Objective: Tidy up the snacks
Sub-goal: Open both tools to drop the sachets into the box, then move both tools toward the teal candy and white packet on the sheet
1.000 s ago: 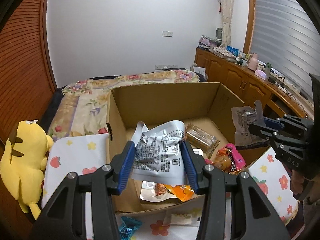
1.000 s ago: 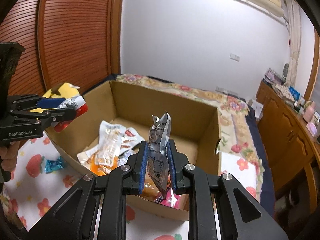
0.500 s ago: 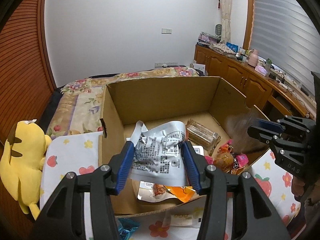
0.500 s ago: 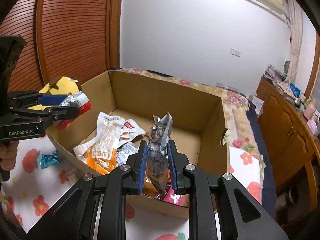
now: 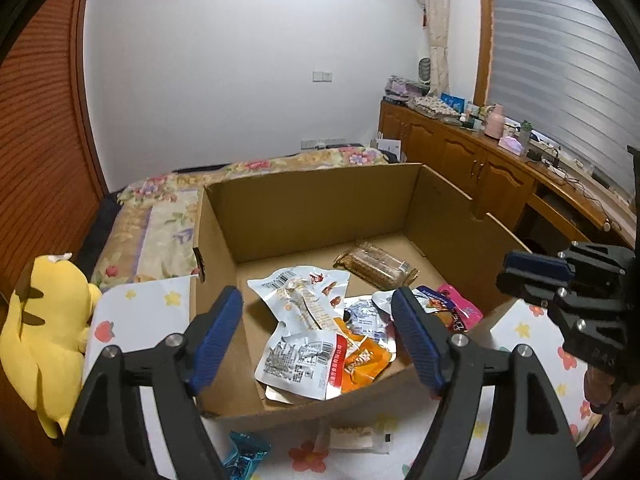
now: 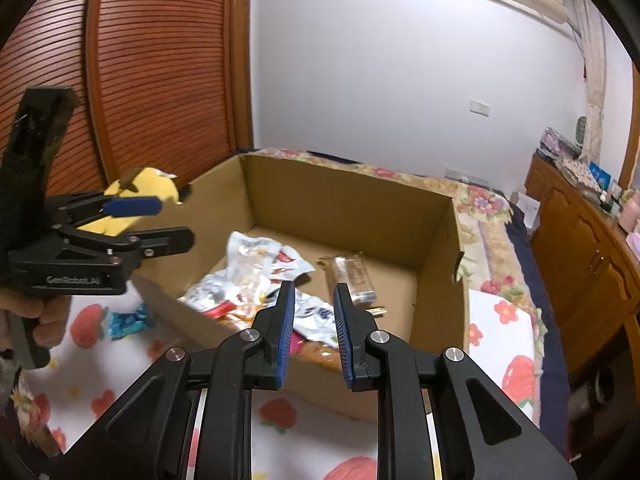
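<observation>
Both tongs stand released and empty above the cardboard box (image 5: 320, 204): left gripper (image 5: 316, 336) has just been opening; right gripper (image 6: 314, 320) gapes. The snack packets (image 5: 304, 320) overlap, hiding the lower ones.

- Orange packet (image 5: 362, 364) in box (image 5: 320, 208): mostly under white wrappers, print unreadable.
- Blue candy (image 5: 245, 454): cut off by bottom edge, left wrist view.
- Yellow plush (image 6: 150, 182): mostly behind left gripper (image 6: 168, 224) in right wrist view.
- Countertop clutter (image 5: 496, 128): too small to ID.
</observation>
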Tool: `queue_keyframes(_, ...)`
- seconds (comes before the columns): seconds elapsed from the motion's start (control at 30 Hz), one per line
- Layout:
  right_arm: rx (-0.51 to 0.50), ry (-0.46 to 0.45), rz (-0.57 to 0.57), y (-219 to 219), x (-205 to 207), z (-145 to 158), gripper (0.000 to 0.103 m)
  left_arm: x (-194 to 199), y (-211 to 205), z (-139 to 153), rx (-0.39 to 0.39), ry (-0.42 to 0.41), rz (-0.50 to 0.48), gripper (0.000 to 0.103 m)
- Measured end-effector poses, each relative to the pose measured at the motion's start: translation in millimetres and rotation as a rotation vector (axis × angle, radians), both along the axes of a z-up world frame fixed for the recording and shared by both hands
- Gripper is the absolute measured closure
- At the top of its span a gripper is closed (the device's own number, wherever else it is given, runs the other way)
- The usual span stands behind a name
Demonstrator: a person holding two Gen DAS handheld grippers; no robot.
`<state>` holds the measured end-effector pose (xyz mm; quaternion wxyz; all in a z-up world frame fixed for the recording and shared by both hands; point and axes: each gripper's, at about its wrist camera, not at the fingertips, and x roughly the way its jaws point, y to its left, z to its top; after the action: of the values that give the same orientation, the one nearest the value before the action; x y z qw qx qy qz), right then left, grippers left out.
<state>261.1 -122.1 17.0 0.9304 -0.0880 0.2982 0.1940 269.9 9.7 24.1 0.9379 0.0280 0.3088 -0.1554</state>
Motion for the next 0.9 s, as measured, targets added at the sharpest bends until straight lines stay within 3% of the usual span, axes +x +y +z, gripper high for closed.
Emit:
queue_keyframes(0.27, 0.061, 0.003, 0.055, 6.5, -32.5, 0.8, 0.071, -24.3, -1.3, 9.2, 0.022, -0.06, 0.007, 0.001)
queue_keyframes(0.33, 0.082, 0.01, 0.065, 5.5, -37.6, 2.1, 0.06, -29.7, 0.5, 10.0, 0.019, -0.072, 0.004, 0.0)
queue_keyframes(0.37, 0.089, 0.01, 0.068, 6.0, -40.2, 2.7, 0.05, -32.2, 1.9, 9.7, 0.02, -0.074, 0.005, 0.0)
queue_keyframes(0.5, 0.112, 0.001, 0.062, 5.5, -49.3, 8.1, 0.035, -42.7, 9.4, 8.4, 0.015, -0.083, 0.009, 0.0)
queue_keyframes(0.73, 0.101, -0.017, 0.077, 11.0, -57.8, 11.4, 0.034, -61.2, 33.4, -0.3, -0.017, -0.073, 0.019, 0.0)
queue_keyframes(0.9, 0.093, -0.003, 0.097, 21.1, -63.3, 3.9, 0.034, -80.6, 42.2, -16.4, 0.042, -0.081, 0.013, 0.0)
